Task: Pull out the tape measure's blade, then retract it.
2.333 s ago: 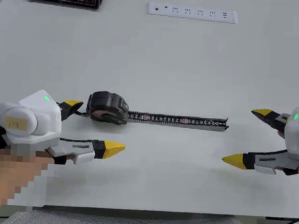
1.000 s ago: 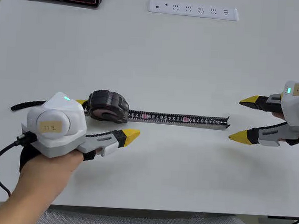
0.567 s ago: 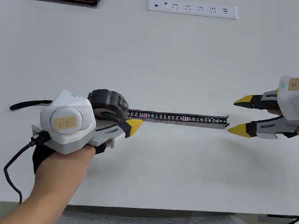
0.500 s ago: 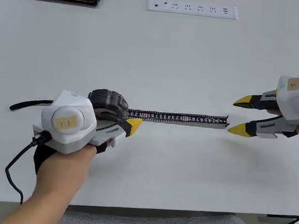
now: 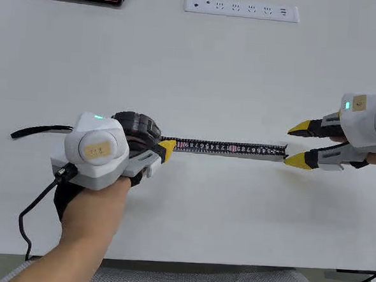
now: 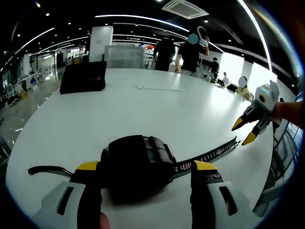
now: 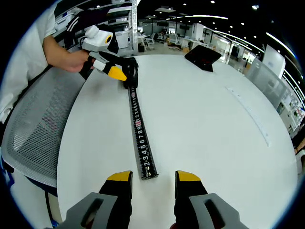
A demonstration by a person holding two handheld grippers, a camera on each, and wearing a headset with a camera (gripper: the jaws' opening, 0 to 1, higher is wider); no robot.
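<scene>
Since 2 s ago left gripper [image 6: 147, 168] has moved in over tape measure case [image 5: 137, 128], jaws spread astride it, not clamped. right gripper [image 5: 295, 146] has closed in, jaws apart flanking blade [image 5: 229, 147] tip. Blade lies extended on worktop [image 5: 211, 72], parallel to front edge, so retraction looks next

Matt black plastic tape measure [image 5: 141, 126], smooth white table [image 5: 211, 78]

Open-plan office: ceiling light strips [image 6: 138, 17], white table [image 5: 198, 71], mesh chair [image 7: 33, 133].
</scene>
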